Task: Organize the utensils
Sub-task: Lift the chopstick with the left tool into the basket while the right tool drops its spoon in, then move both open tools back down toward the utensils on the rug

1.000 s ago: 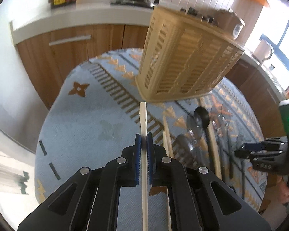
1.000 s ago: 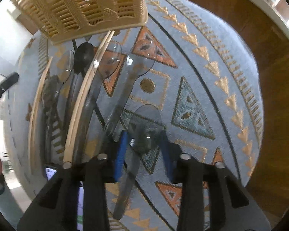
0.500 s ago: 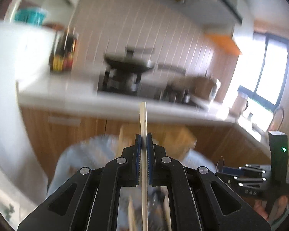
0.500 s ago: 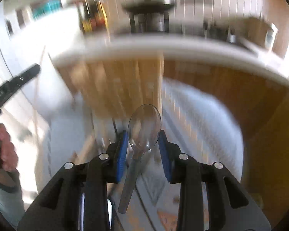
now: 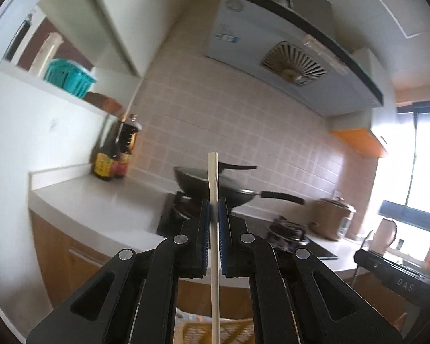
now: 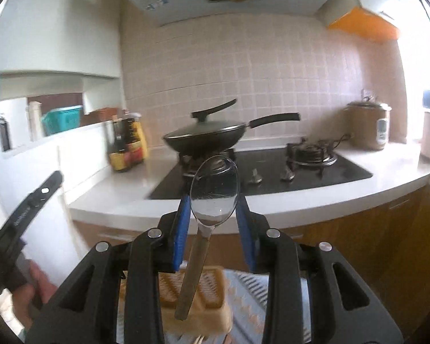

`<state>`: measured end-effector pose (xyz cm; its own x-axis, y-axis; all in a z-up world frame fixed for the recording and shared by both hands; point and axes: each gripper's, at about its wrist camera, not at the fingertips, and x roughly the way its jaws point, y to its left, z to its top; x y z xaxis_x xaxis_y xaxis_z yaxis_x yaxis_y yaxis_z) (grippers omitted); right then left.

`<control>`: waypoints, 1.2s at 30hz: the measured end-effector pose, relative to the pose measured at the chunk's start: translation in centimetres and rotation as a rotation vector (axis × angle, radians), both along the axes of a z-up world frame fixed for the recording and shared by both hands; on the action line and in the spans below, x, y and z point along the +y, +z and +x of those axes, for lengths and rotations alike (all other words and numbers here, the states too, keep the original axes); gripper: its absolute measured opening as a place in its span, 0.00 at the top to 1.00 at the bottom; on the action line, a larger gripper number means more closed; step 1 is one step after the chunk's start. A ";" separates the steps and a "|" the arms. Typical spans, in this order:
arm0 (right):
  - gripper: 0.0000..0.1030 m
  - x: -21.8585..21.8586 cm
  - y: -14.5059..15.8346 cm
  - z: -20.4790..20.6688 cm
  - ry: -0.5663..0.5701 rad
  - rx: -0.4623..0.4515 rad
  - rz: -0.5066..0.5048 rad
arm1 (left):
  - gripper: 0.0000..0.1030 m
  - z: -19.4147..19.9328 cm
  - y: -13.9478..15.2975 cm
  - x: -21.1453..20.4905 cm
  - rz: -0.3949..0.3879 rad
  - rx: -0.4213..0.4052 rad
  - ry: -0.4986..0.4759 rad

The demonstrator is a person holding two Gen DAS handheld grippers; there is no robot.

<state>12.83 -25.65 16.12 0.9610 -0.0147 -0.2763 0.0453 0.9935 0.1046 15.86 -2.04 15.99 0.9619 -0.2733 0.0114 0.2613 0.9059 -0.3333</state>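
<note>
Wooden chopstick [image 5: 214, 189] clamped upright in the left gripper [image 5: 214, 209]; right gripper [image 6: 213, 209] pinches a clear spoon [image 6: 213, 189]; basket [image 6: 212, 289] lies below both.

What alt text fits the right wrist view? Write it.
The right gripper holds a clear spoon by its bowl, above a beige basket. Behind stands a counter with a lidded wok and sauce bottles.

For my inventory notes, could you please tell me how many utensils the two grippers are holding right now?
2: a wooden chopstick clamped in the left gripper, and a clear spoon held by its bowl in the right gripper. Others may lie below, out of view.
</note>
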 end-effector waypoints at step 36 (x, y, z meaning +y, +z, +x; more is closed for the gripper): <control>0.49 -1.7 -3.8 -4.6 0.105 0.224 0.118 | 0.55 -5.2 -2.9 3.7 0.061 0.172 -0.124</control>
<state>8.27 -27.32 12.29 0.8703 0.1267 -0.4760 -0.0222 0.9755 0.2191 10.62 1.69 13.06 0.9071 -0.3851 -0.1697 0.3165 0.8900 -0.3282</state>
